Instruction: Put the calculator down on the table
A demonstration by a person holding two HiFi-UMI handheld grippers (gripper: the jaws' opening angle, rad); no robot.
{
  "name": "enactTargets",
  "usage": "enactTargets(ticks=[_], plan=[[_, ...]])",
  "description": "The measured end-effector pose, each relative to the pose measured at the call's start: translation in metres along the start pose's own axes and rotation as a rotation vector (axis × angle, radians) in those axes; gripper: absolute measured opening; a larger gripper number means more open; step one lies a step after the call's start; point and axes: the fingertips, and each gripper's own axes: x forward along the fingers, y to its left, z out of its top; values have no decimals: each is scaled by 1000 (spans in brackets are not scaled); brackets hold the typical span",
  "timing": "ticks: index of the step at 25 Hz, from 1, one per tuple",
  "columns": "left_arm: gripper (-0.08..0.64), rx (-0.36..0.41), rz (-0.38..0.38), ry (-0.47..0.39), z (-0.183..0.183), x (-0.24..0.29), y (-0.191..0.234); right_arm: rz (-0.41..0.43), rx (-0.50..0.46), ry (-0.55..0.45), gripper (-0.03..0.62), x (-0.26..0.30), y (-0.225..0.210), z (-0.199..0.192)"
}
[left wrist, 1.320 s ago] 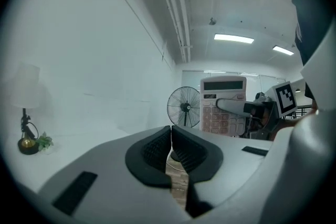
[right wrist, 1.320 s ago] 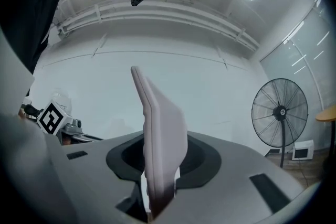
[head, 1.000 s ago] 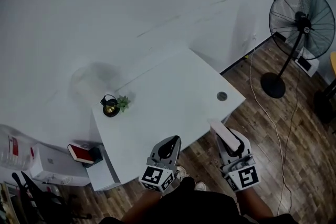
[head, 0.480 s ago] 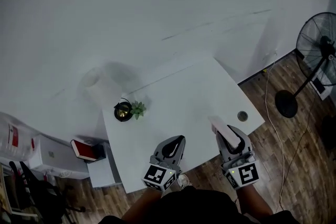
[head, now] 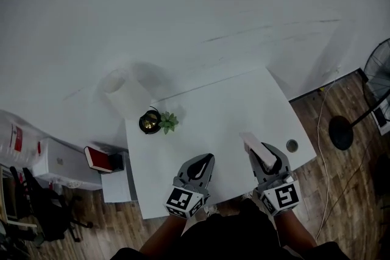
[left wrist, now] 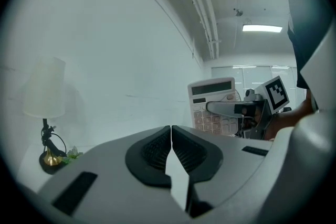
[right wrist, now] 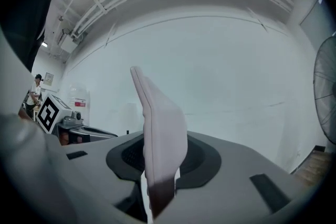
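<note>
Table (head: 207, 103) bears one lamp (head: 149, 122) (plant (head: 169, 122), seemingly); right gripper (head: 266, 158) clamps one calculator (head: 252, 144).

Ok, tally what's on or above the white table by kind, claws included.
Claws: 2 (left claw, right claw)
Calculator: 1, held in the right claw
Lamp: 1
Small plant: 1
Total: 5
</note>
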Motion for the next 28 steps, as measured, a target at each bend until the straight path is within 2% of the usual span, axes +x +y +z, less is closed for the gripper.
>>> enactTargets(ticks=[7, 12, 18, 20, 24, 28], plan=[[23, -5, 163, 19, -3, 11, 23, 178, 68, 127, 138, 37, -4, -40], [23, 7, 214, 34, -9, 12, 32, 263, 182, 216, 138, 57, -2, -71], [23, -79, 292, 99, -36, 6, 47, 345, 291, 354, 138, 72, 11, -114], [23, -108, 304, 116, -46, 3, 47, 376, 356, 408, 138, 74, 17, -132], [23, -171, 335, 113, -59, -5, 54, 429, 512, 554, 138, 75, 31, -175], [23, -199, 391, 86, -56, -15, 73, 466, 606, 674, 138, 77, 46, -211]])
